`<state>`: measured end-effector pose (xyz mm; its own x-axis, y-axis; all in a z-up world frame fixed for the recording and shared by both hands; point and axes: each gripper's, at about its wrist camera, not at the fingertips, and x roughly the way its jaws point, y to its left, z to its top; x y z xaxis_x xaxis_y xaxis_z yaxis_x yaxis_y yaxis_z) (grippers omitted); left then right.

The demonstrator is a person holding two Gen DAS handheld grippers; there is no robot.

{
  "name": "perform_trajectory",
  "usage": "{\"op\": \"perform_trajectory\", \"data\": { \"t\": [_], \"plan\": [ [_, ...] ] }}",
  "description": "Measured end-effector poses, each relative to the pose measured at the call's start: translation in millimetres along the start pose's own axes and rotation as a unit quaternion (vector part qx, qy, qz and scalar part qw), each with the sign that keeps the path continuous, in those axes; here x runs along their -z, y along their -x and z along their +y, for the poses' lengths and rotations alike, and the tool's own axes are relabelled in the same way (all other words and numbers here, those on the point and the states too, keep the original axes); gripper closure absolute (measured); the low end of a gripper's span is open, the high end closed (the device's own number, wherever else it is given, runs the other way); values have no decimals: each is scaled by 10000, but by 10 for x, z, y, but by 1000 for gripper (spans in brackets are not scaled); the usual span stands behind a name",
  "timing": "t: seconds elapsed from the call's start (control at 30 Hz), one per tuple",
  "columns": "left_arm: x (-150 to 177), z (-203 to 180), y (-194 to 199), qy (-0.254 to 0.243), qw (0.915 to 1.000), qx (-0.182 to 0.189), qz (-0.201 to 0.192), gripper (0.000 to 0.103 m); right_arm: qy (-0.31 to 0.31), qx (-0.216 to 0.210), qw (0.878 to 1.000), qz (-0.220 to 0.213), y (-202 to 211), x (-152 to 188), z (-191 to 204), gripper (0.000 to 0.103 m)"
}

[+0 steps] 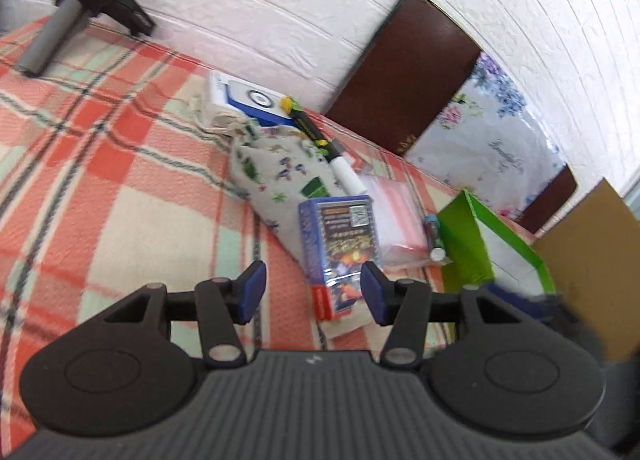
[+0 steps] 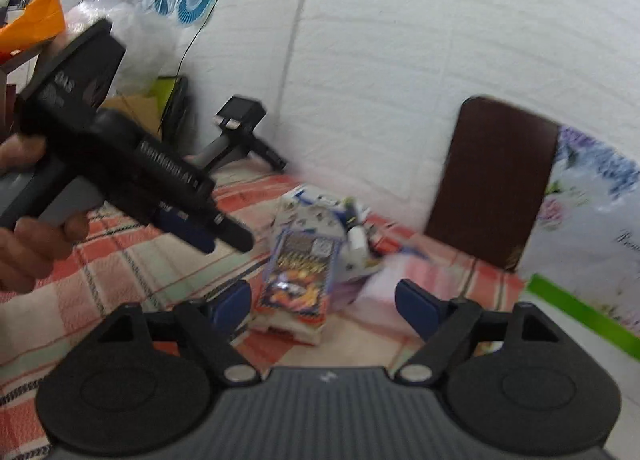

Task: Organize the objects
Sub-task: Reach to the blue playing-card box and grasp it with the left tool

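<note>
A pile of objects lies on the plaid cloth (image 1: 120,180): a blue card box (image 1: 340,252), a floral cloth pouch (image 1: 276,168), a marker pen (image 1: 320,136), a white and blue box (image 1: 248,100) and a pink plastic packet (image 1: 396,212). My left gripper (image 1: 314,292) is open and empty, just short of the card box. It also shows in the right wrist view (image 2: 224,236), held by a hand. My right gripper (image 2: 324,306) is open and empty, facing the card box (image 2: 298,280) from close by.
A green box (image 1: 480,244) stands open at the right of the pile, with a cardboard box (image 1: 592,260) beyond it. A brown board (image 1: 404,76) and a floral bag (image 1: 492,136) lean on the white wall. A spare gripper device (image 1: 80,4) rests at the far left.
</note>
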<state>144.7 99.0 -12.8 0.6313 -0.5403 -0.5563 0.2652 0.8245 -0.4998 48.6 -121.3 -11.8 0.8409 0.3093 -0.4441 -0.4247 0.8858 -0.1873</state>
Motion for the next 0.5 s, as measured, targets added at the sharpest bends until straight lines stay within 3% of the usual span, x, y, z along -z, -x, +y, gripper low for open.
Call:
{"op": "perform_trajectory", "data": {
  "t": [0.13,0.27,0.33,0.37,0.4,0.5],
  "plan": [
    [-69,-54,-235,-132,9993,272,220,50,-357,-288,9969,639,-448,55,-30,22],
    [-44,-71,-524,-142,9981,325,498,51,-424,-339,9948,863,-727,138,46,20],
    [12,-45,-616,-42,9973,322,665,65,-478,-463,9930,974,-858,157,62,30],
    [29,-29,-595,15,9974,335,640,65,-600,-472,9924,966,-873,155,56,32],
    [43,-28,-544,21,9975,347,620,68,-709,-394,9920,963,-867,151,47,42],
    [80,-90,-318,6,9974,466,557,71,-946,-474,9909,833,-715,155,26,43]
  ]
}}
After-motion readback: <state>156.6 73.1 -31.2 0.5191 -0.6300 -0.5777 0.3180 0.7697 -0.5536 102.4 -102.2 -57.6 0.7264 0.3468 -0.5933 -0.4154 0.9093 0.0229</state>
